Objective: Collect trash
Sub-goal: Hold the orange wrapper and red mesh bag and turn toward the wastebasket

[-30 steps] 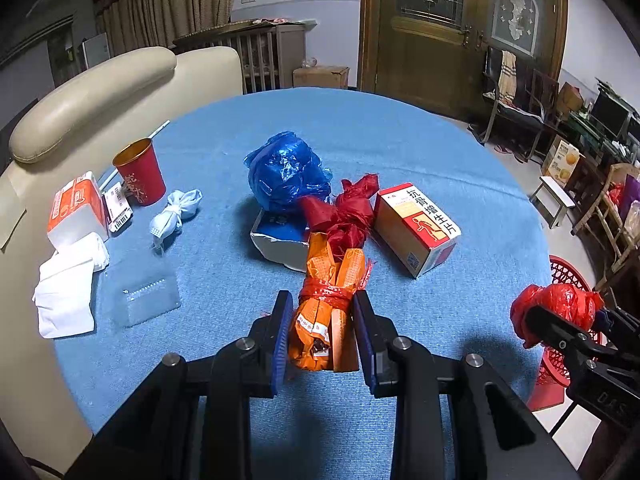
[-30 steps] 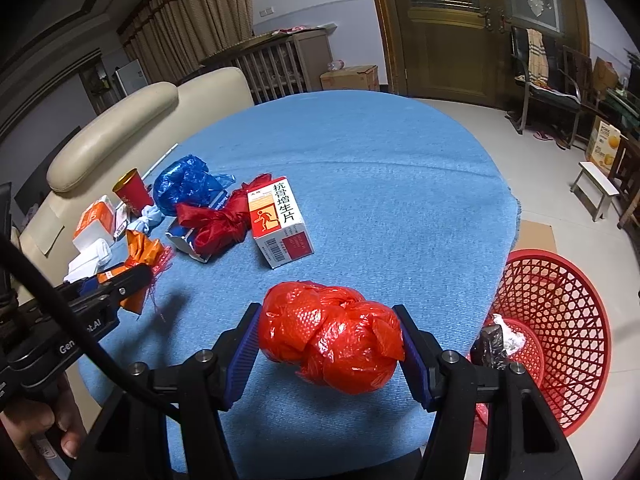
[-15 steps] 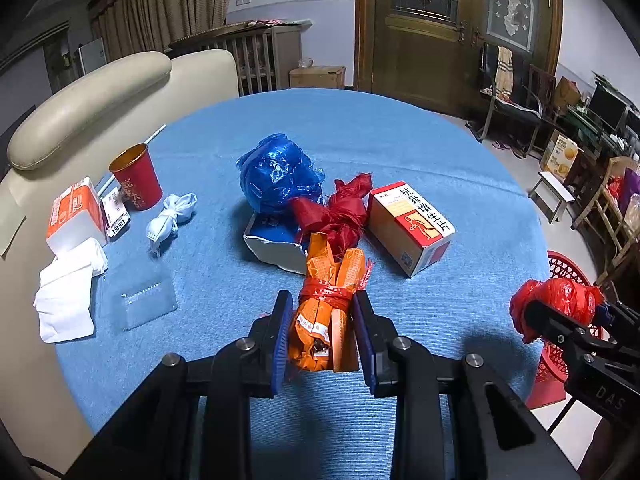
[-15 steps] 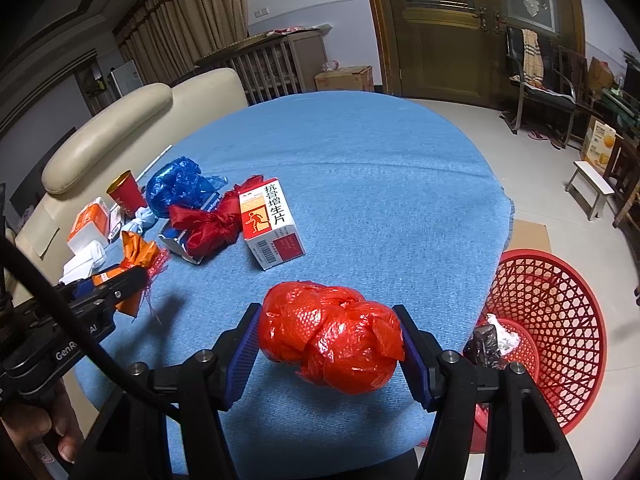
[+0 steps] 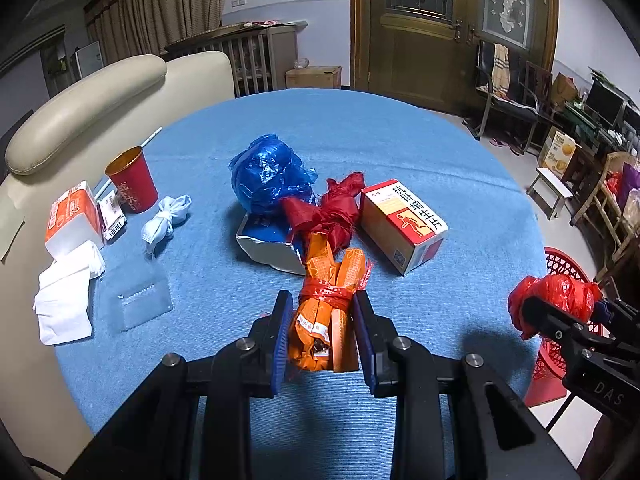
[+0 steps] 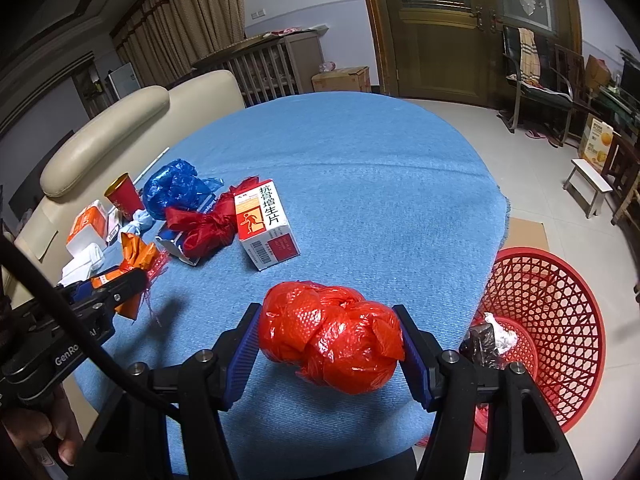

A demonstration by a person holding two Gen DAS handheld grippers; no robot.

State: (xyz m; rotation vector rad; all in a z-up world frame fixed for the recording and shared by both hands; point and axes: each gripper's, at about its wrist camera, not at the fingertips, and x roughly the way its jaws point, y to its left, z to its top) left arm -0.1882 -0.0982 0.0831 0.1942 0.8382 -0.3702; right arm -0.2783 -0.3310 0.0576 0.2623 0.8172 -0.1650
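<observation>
Left claw [image 5: 323, 332] clamped narrow; right claw [image 6: 331, 350] clamped wider, both tilted down.

Straight ahead of the claw, past the far edge of the round blue-covered table [image 5: 360, 128], stands a wooden double door [image 5: 448, 28] with leaded glass panels. Ahead and to its left are a cream padded sofa back [image 5: 92, 96], brown curtains [image 5: 160, 12], a slatted wooden cabinet [image 5: 256, 60] and a cardboard box [image 5: 314, 76] against the pale wall. To the right, on the light tiled floor [image 6: 532, 168], are a dark chair [image 6: 532, 76], a small white stool [image 6: 590, 184] and, at the blurred edge, what may be a monitor [image 5: 604, 100].
</observation>
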